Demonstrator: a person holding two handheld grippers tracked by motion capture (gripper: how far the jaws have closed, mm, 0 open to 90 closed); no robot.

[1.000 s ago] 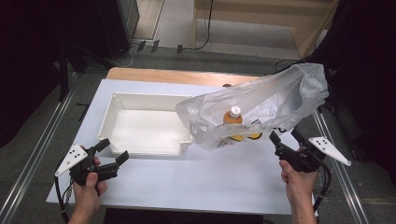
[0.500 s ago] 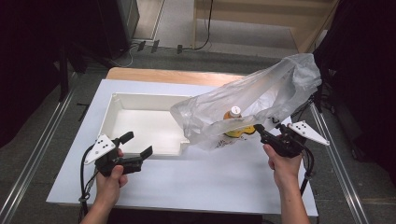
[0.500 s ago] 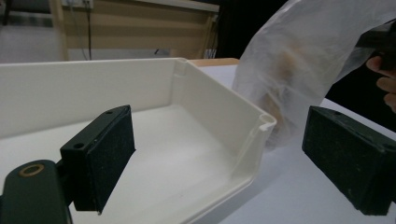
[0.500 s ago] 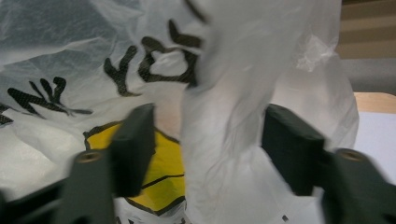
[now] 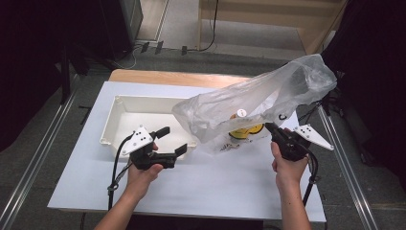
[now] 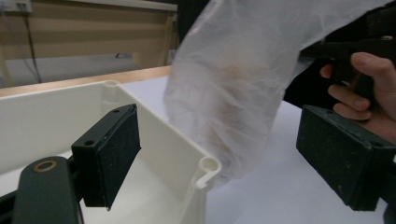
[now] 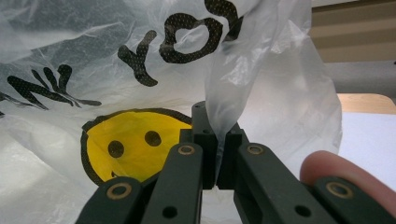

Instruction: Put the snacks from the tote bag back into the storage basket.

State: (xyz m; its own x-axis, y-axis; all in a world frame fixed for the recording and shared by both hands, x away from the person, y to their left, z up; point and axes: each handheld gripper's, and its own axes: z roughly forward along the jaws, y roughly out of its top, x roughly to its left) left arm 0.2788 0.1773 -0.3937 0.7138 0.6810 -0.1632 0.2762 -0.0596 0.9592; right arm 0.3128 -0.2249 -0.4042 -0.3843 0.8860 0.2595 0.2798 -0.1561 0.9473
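The white tray (image 5: pixel 125 118) sits at the left of the surface (image 5: pixel 225 182), its near right corner partly veiled by the plastic bag (image 5: pixel 258 98); the left gripper (image 5: pixel 172 142) hovers at that corner with its 2 fingers (image 6: pixel 113 151) spread wide apart, the tray's corner and the bag's lower end lying between them without touching either pad. What the bag holds is hard to make out through the cloudy film: a white cap (image 5: pixel 241 113) and a yellow smiley print (image 7: pixel 133 142) show, and its lettering is cut off. The right gripper (image 7: pixel 218 156) has its fingers pressed together on a fold of the bag, lifting it; bare surface lies open in front of both hands.
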